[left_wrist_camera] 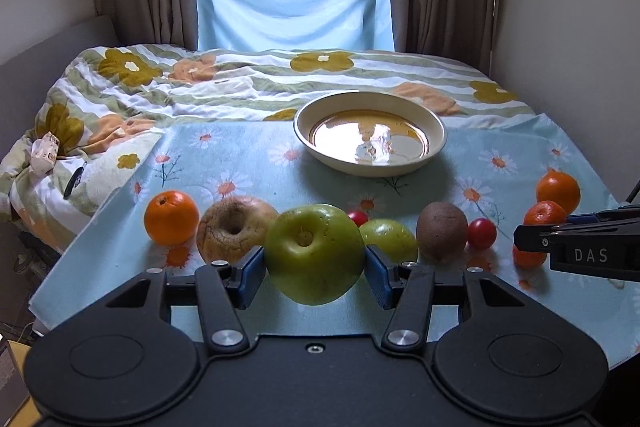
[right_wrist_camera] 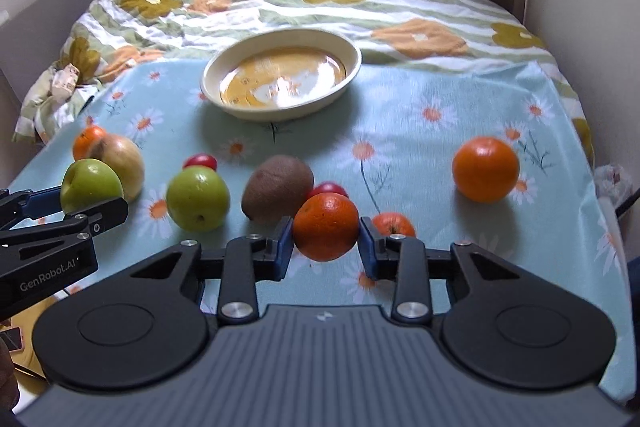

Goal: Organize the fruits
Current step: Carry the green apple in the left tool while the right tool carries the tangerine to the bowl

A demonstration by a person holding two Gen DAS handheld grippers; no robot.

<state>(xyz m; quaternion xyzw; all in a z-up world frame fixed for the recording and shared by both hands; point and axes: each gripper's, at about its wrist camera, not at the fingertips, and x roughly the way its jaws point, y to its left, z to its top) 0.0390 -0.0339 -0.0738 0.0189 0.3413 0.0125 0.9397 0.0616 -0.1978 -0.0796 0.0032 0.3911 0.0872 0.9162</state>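
Left wrist view shows the left tongs (left_wrist_camera: 315,263) clamped on a large green apple (left_wrist_camera: 314,253), held clear of the blue daisy cloth (left_wrist_camera: 224,163). In the right wrist view the right tongs (right_wrist_camera: 325,243) grip an orange (right_wrist_camera: 326,226), also off the cloth.

Both fruits seem picked up, so the carry is the step in hand. Next, I judge, each must travel forward over the row to the empty cream bowl (left_wrist_camera: 434,131) and be let go low inside it, one after the other so the tongs do not collide.

Count: one bowl; two green apples, the second (right_wrist_camera: 198,198) on the cloth; one wrinkled yellow apple (left_wrist_camera: 234,227); one kiwi (left_wrist_camera: 442,237); two cherry tomatoes (left_wrist_camera: 482,233); four oranges in all.
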